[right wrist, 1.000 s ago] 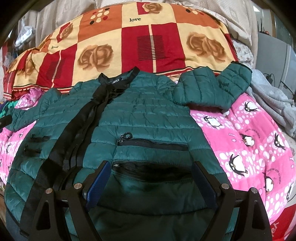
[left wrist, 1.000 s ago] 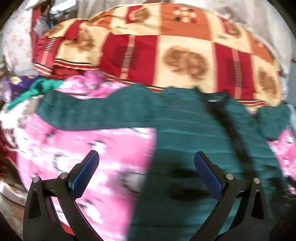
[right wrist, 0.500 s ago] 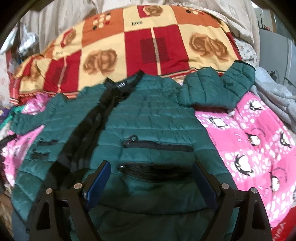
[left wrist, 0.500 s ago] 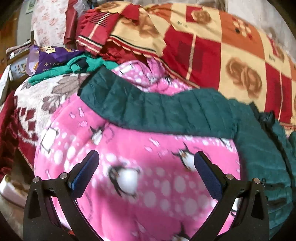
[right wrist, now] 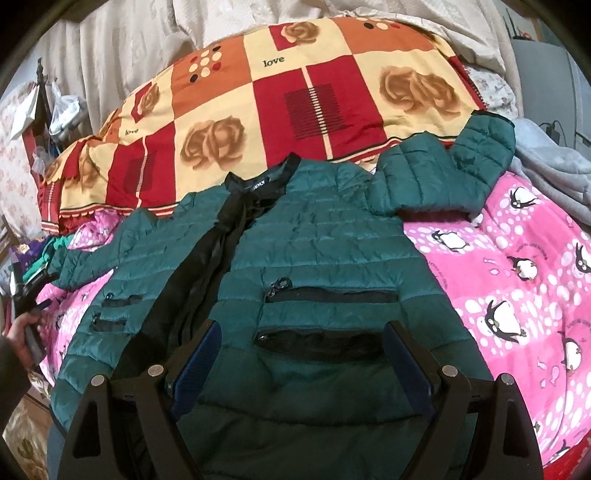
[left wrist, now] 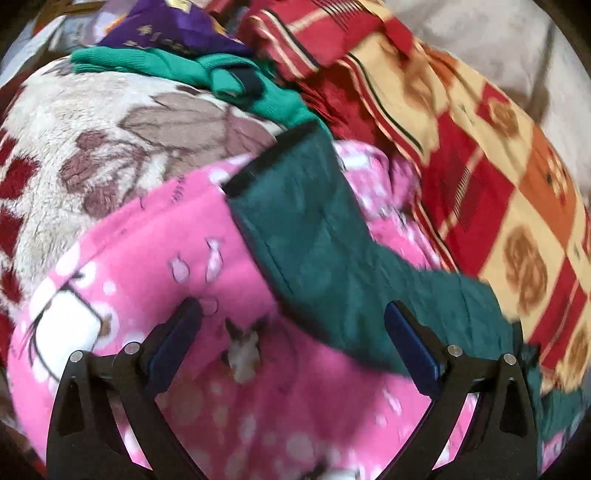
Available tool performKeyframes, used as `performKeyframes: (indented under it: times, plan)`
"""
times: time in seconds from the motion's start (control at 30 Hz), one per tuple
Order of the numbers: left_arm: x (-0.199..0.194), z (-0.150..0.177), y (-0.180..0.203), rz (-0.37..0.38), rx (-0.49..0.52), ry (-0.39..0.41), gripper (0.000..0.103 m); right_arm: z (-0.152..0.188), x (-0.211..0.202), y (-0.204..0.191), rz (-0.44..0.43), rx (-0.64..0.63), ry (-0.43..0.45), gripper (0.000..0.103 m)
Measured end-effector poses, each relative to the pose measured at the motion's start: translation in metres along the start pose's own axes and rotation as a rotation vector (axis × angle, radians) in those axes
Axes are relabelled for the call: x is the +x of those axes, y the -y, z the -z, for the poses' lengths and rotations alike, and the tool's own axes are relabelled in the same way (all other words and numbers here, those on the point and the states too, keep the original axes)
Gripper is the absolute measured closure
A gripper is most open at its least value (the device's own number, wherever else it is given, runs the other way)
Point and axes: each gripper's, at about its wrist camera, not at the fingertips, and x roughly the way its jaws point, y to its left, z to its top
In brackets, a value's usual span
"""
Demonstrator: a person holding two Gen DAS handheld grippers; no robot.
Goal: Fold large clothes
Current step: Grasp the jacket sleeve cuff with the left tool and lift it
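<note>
Legible writing: the word "love" is printed twice on the checked red, orange and cream quilt (right wrist: pixel 280 107), once near its far edge and once toward its left side; the neck label of the green quilted jacket (right wrist: pixel 317 258) carries white lettering too small to read; the purple item (left wrist: pixel 177 29) at the far left bears gold characters, illegible.

Right wrist view: the jacket lies front up, spread flat on the pink penguin blanket (right wrist: pixel 517 280) that covers the bed; its collar points to the quilt at the far edge; its black zip placket runs down the middle; two zip pockets show on each front panel; the right sleeve (right wrist: pixel 443 177) is bent upward at the far right corner, beside a grey garment (right wrist: pixel 554 170). The right gripper (right wrist: pixel 303 362) hovers over the jacket's near hem, jaws wide apart, holding nothing. A hand (right wrist: pixel 22 332) at the left edge grips the other tool.

Left wrist view only: the left sleeve (left wrist: pixel 314 236) with its black cuff, lying on the blanket's left side; a cream floral fleece (left wrist: pixel 110 136) beyond the cuff; a bright green knit (left wrist: pixel 207 70) touching the cuff end. The left gripper (left wrist: pixel 291 332) is fully open and empty, one finger over the sleeve; the view is motion-blurred.

Room: a pale curtain (right wrist: pixel 110 44) hangs behind the bed.
</note>
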Motion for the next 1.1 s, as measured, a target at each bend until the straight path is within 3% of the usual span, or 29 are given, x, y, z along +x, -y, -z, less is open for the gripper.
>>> performKeyframes:
  times: [0.2,0.4,0.5,0.57,0.67,0.93,1.03,1.1]
  plan:
    - [-0.002,-0.023,0.001,0.049,-0.041,0.144,0.003,0.001,0.004,0.007,-0.010,0.038,-0.023,0.017]
    - [0.012,-0.040,0.007,0.070,0.009,0.136,0.003,0.002,0.005,0.006,-0.002,0.039,-0.030,0.017]
    - [0.019,-0.043,0.010,0.102,0.020,0.065,0.022,0.002,0.006,0.006,0.002,0.036,-0.034,0.017]
    - [0.023,-0.047,0.008,0.101,-0.009,0.028,0.056,0.002,0.006,0.006,0.004,0.035,-0.035,0.017]
    - [0.024,-0.052,0.003,0.033,-0.055,0.000,0.088,0.002,0.006,0.005,0.008,0.032,-0.037,0.017]
    - [-0.005,-0.067,0.036,0.014,0.004,-0.008,0.091,0.001,-0.007,0.004,0.028,0.059,-0.016,0.017]
    - [-0.018,-0.066,0.083,0.110,0.068,-0.041,0.091,0.004,-0.021,-0.001,0.068,0.036,0.029,0.017]
    - [-0.027,-0.053,0.135,0.188,0.165,-0.069,0.091,0.004,-0.027,0.000,0.092,0.035,0.057,0.017]
